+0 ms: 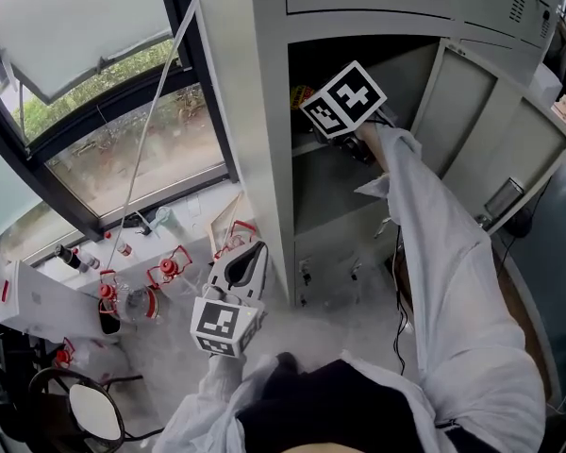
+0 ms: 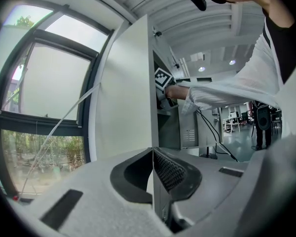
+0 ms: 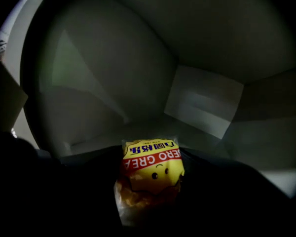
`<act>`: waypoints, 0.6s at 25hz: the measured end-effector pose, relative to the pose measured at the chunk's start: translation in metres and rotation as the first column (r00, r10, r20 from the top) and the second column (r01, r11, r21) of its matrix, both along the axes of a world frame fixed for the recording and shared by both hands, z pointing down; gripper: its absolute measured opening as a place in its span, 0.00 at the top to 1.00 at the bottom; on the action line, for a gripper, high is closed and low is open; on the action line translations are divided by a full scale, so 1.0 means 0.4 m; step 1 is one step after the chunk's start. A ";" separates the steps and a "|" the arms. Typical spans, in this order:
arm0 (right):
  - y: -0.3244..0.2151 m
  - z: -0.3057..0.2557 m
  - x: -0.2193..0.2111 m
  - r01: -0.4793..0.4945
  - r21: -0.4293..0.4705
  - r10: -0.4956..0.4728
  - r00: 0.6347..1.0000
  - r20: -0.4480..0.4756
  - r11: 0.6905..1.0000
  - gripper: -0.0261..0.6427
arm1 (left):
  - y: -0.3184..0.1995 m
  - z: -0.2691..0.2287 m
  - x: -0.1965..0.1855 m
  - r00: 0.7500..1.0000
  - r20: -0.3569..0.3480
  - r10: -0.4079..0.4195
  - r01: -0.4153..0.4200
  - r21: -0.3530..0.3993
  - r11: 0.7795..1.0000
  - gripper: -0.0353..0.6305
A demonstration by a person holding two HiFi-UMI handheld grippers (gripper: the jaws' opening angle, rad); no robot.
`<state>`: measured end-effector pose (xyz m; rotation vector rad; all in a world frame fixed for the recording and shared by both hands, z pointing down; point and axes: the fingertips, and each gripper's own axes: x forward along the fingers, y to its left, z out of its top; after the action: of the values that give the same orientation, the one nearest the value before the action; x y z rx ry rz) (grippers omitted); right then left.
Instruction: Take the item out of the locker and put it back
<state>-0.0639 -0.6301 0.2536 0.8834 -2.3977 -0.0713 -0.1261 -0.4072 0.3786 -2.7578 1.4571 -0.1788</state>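
Observation:
A grey metal locker point(image 1: 264, 111) stands with one compartment open, its door point(image 1: 472, 130) swung out to the right. My right gripper point(image 3: 150, 157) reaches into that dark compartment, and its marker cube point(image 1: 344, 99) shows at the opening. It is shut on a yellow snack packet point(image 3: 152, 169) with a red band and a smiling face; a yellow corner of the packet point(image 1: 300, 92) peeks out left of the cube. Whether the packet touches the shelf I cannot tell. My left gripper point(image 1: 248, 256) hangs low in front of the locker, shut and holding nothing, its pads point(image 2: 167, 169) pressed together.
A large window point(image 1: 104, 130) fills the left wall. Several clear bottles with red caps point(image 1: 123, 295) stand on the floor below it, beside a round black chair point(image 1: 90, 409). A cable point(image 1: 399, 291) hangs under the right sleeve. Closed locker doors point(image 1: 330, 267) lie below the open compartment.

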 end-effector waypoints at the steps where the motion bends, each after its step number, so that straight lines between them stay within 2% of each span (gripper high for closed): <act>1: -0.003 0.005 0.001 -0.001 -0.013 0.001 1.000 0.007 1.000 0.47 | 0.000 0.002 0.000 1.000 -0.001 0.001 -0.001 -0.002 1.000 0.93; 4: -0.006 0.008 0.001 -0.003 -0.031 0.003 1.000 0.014 1.000 0.47 | 0.000 0.008 0.006 1.000 0.000 0.004 -0.004 -0.007 1.000 0.93; 11: -0.008 0.003 0.001 0.004 0.007 -0.004 1.000 0.015 1.000 0.44 | -0.002 0.004 0.012 1.000 -0.001 0.002 -0.002 -0.002 1.000 0.93; 15: -0.012 -0.017 0.005 -0.004 0.029 0.002 0.997 0.075 1.000 0.26 | 0.000 0.003 0.013 1.000 -0.002 0.000 0.000 -0.002 1.000 0.93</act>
<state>-0.0620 -0.6350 0.2469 0.9182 -2.4706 -0.0739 -0.1210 -0.4073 0.3799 -2.7602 1.4575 -0.1780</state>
